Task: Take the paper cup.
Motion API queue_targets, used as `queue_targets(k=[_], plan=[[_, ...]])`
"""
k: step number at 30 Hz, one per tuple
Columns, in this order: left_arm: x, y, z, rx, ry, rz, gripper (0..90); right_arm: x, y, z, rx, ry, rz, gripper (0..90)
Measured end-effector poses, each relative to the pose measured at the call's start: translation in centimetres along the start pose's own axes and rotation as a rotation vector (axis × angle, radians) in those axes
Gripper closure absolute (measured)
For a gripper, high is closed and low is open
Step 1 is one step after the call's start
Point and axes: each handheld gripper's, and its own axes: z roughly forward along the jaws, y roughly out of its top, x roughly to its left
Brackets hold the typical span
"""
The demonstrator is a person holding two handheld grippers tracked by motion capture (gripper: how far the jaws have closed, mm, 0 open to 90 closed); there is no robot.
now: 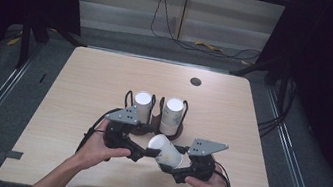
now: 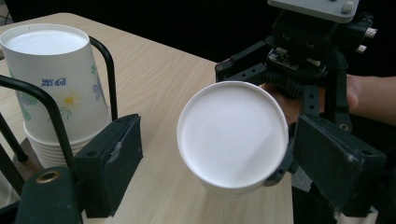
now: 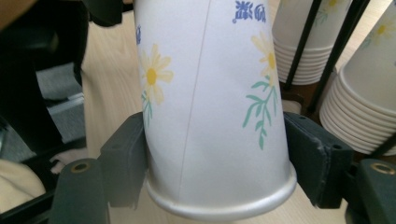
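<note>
Near the front edge of the desk [image 1: 81, 75], I see my right hand-held gripper [image 1: 182, 169] clamped on a paper cup [image 1: 166, 151], its two black jaws pressing the cup's sides just above the rolled rim. The cup lies tilted, its white base pointing toward my left hand-held gripper [image 1: 138, 154]. From the left gripper view, that gripper's jaws stand wide apart on either side of the cup's base [image 2: 232, 133], and I cannot tell whether they touch it. Just behind both grippers sits a black wire rack [image 1: 154, 122] holding two stacks of upturned cups, the left stack [image 1: 142, 106] and the right stack [image 1: 171, 115] side by side. My hands [image 1: 97, 147] grip both tools from below.
</note>
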Motion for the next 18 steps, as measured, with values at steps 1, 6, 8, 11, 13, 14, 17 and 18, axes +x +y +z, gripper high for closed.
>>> queue_targets(k=[1,6,8,11,13,14,17,18], plan=[[0.0,0.0,0.0,0.003,-0.001,0.005,16.1,0.0,0.1,0.0,0.012,-0.005,-0.014,28.0],[-0.1,-0.1,0.2,0.029,-0.01,0.014,16.1,0.0,0.4,-0.3,0.047,-0.023,-0.049,28.0],[0.0,-0.1,0.3,0.03,-0.013,0.013,16.1,-0.1,0.5,-0.3,0.063,-0.032,-0.046,28.0],[0.0,-0.2,0.4,0.032,-0.018,0.015,15.9,-0.2,0.6,-0.2,0.095,-0.034,-0.057,28.0],[0.0,-0.3,0.5,0.043,-0.025,0.021,15.9,-0.3,0.8,-0.2,0.113,-0.033,-0.068,28.3],[0.0,-0.3,0.5,0.048,-0.028,0.023,15.9,-0.3,0.9,-0.1,0.12,-0.034,-0.072,28.3],[0.0,-0.3,0.5,0.057,-0.025,0.034,15.9,-0.2,1.3,0.0,0.144,-0.034,-0.091,28.4],[-0.1,-0.3,0.5,0.057,-0.03,0.034,15.8,-0.2,1.4,0.0,0.151,-0.033,-0.093,28.5]])
